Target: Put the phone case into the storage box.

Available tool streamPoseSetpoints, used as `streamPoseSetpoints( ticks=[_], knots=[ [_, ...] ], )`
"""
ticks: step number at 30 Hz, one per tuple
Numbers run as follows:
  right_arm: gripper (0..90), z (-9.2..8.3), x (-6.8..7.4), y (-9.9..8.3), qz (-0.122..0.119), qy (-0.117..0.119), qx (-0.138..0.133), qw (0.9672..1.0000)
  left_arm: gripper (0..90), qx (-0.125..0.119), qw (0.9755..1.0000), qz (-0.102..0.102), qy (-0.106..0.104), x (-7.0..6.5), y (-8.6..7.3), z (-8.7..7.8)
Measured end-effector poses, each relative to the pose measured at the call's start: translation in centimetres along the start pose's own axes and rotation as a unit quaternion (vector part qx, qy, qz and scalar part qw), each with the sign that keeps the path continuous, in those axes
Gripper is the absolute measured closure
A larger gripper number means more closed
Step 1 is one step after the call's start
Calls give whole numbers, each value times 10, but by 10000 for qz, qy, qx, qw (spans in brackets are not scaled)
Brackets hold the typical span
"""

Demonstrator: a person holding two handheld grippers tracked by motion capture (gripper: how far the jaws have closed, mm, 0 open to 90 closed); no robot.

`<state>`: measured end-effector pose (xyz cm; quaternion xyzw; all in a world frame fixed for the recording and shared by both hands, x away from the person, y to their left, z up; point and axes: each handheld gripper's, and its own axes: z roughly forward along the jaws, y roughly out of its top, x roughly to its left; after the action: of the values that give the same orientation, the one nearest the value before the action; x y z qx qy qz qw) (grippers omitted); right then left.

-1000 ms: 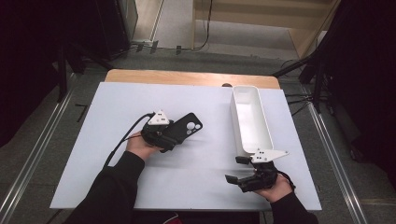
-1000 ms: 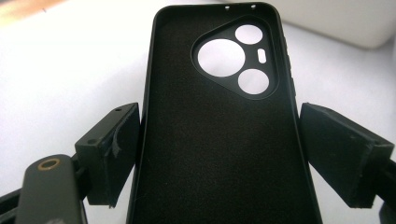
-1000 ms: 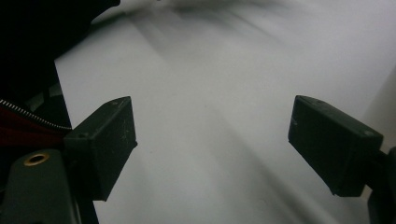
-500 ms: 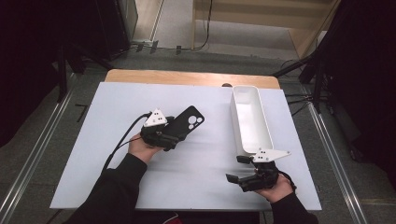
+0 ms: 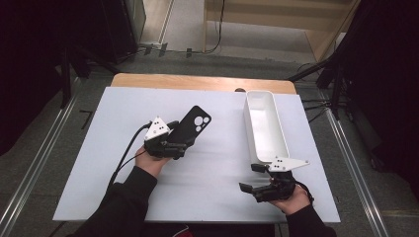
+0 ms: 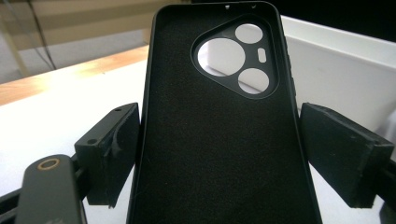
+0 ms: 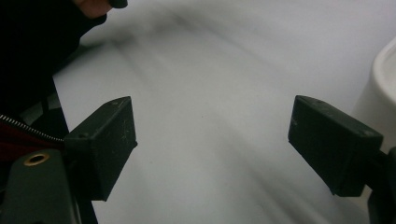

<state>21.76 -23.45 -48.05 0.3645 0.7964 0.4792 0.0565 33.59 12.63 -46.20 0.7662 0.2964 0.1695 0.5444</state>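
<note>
A black phone case (image 5: 193,124) with a camera cut-out is clamped at its lower end in my left gripper (image 5: 179,142), left of the table's middle, and its far end tilts up toward the white tray (image 5: 265,123). In the left gripper view the case (image 6: 219,140) stands between the two pads, its open inner side facing the camera; my left gripper (image 6: 226,151) is shut on its side edges. My right gripper (image 5: 251,177) rests at the front right, just below the tray's near end, open. Between its pads there is bare table, as the right gripper view (image 7: 212,144) shows.
The long white tray is empty and lies lengthwise at the right of the white table top (image 5: 212,187). Its wall (image 7: 385,84) is close beside my right gripper. A wooden strip (image 5: 197,81) runs along the table's far edge. The left gripper's cable (image 5: 126,158) trails toward the front.
My left gripper has risen a little with the phone case and drifted slightly. The right gripper has stayed where it was.
</note>
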Motion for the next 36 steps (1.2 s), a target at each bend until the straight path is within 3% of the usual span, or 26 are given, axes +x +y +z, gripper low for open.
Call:
streamPoseSetpoints(
  ticks=[4,10,20,25,31,36],
  knots=[
    [137,0,2,2,15,-23,-36,10000,146,-66,9999,-139,64,-2,-2,-4],
    [137,1,7,4,10,-95,-98,9999,146,-151,9995,-135,242,-7,-5,-8],
    [137,4,13,10,74,-169,-231,9996,145,-291,9983,-397,319,-12,-15,-11],
    [137,9,17,16,47,-223,-291,9993,145,-272,9981,-296,473,-19,-19,-11],
    [137,12,20,23,58,-294,-389,9988,145,-348,9967,-359,636,-29,-23,-12],
    [137,13,22,29,143,-343,-470,9982,145,-419,9962,-407,647,-35,-25,-13]
  ],
)
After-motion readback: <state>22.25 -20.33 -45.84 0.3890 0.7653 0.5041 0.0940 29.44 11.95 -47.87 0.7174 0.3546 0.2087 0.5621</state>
